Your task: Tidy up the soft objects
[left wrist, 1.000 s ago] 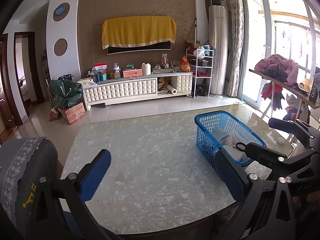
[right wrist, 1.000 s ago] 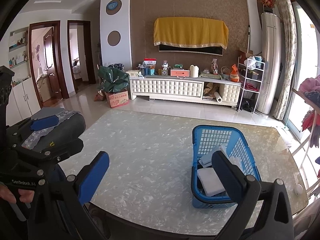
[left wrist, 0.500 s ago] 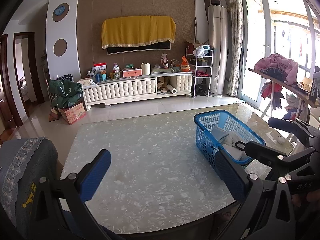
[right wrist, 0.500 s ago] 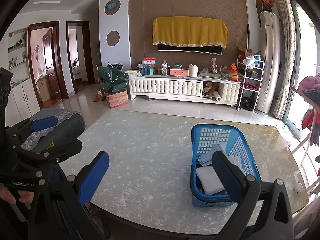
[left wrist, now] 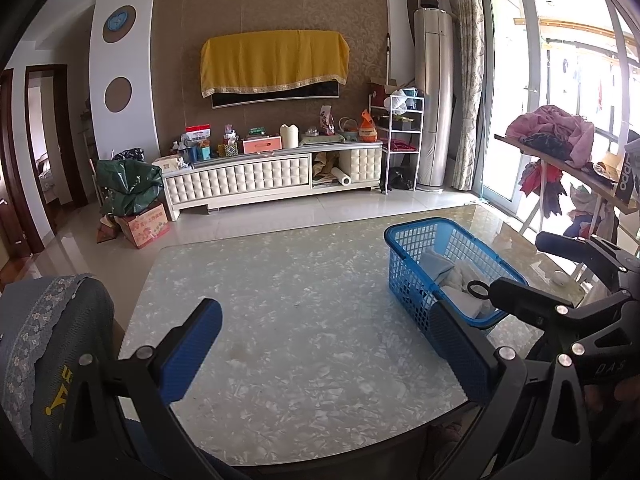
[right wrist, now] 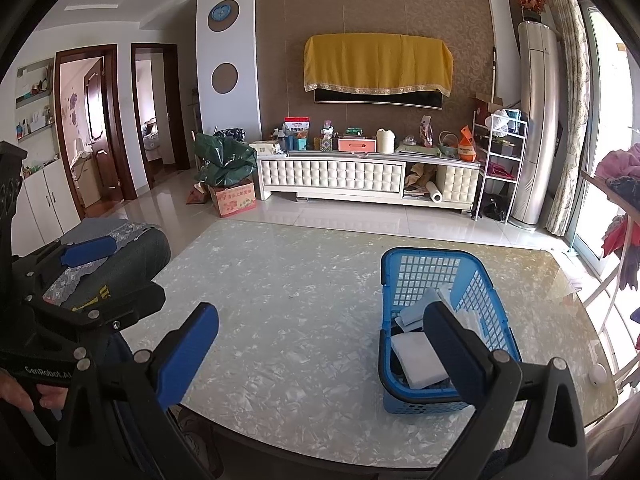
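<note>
A blue plastic basket (left wrist: 404, 264) stands on the right part of the marble-pattern table (left wrist: 304, 312); it also shows in the right wrist view (right wrist: 424, 280). Inside lie a white sponge block (right wrist: 416, 360) and pale folded cloths (left wrist: 440, 266). My left gripper (left wrist: 324, 352) is open and empty, held above the table's near edge, left of the basket. My right gripper (right wrist: 324, 352) is open and empty, its right finger in front of the basket. The right gripper's body shows in the left wrist view (left wrist: 560, 312).
A chair back with a grey lace cover (left wrist: 52, 344) stands at the table's left. A small white object (right wrist: 598, 372) lies near the table's right edge. A clothes rack with piled garments (left wrist: 560, 140) is at the right. A TV cabinet (left wrist: 272, 176) stands across the floor.
Both grippers stay open and almost still; the views have shifted only very slightly. Nothing on the table has moved.
</note>
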Tool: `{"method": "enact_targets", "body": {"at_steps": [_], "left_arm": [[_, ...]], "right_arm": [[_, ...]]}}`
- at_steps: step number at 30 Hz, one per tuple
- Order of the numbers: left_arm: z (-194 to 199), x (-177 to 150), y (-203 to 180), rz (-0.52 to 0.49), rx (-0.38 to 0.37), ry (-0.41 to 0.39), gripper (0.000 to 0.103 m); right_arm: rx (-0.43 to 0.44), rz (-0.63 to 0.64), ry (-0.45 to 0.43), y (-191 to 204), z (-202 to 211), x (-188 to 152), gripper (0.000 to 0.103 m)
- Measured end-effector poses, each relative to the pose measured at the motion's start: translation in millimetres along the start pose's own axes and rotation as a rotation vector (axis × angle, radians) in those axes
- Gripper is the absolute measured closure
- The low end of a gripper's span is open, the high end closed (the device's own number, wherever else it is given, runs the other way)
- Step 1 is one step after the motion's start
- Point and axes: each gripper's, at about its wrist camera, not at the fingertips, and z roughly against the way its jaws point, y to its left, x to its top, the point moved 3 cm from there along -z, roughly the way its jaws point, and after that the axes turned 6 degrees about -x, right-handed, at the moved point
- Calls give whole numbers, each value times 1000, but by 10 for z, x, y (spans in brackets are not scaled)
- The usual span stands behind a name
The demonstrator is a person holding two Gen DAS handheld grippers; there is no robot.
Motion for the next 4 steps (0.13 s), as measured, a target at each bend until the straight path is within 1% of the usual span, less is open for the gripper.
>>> {"method": "enact_targets", "body": {"at_steps": [4], "left_arm": [[-5,5,-1,-1,-3,3,0]], "right_arm": [[0,-3,3,6,12,-8,0]]}}
